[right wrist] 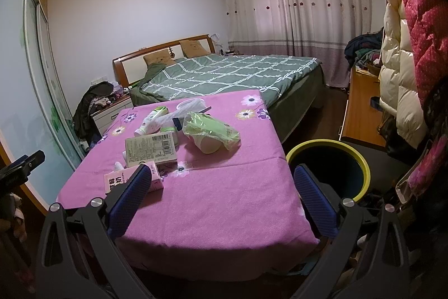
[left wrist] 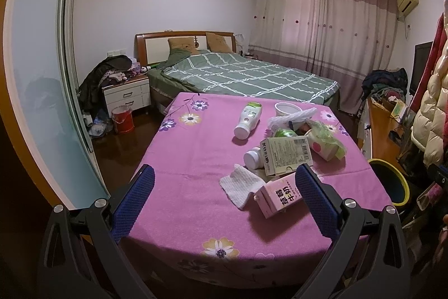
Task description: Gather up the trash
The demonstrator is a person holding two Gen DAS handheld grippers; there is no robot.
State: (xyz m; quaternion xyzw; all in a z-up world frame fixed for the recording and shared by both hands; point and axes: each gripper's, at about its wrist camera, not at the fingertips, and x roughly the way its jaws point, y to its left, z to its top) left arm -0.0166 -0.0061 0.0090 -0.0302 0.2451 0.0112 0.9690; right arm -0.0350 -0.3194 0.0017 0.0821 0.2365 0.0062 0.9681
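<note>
Trash lies on a table with a pink flowered cloth (left wrist: 196, 159) (right wrist: 224, 187). A pink milk carton (left wrist: 280, 196) (right wrist: 112, 181) lies nearest, beside a white crumpled tissue (left wrist: 240, 184). Behind are a white cardboard box (left wrist: 285, 156) (right wrist: 151, 149), a small white bottle (left wrist: 253, 157), a white tube with green cap (left wrist: 249, 118) (right wrist: 152, 119), a paper cup in a green bag (left wrist: 324, 145) (right wrist: 212, 133) and a white bowl (left wrist: 287, 108). My left gripper (left wrist: 224, 201) is open above the table's near edge, empty. My right gripper (right wrist: 221, 198) is open and empty. A yellow-rimmed bin (right wrist: 330, 167) (left wrist: 389, 181) stands right of the table.
A bed with a green checked cover (left wrist: 246, 74) (right wrist: 224, 72) stands behind the table. A white nightstand (left wrist: 126, 94) piled with clothes and a red bucket (left wrist: 123, 118) are at the left. A wooden desk (right wrist: 361, 108) and hanging coats (right wrist: 406, 60) are at the right.
</note>
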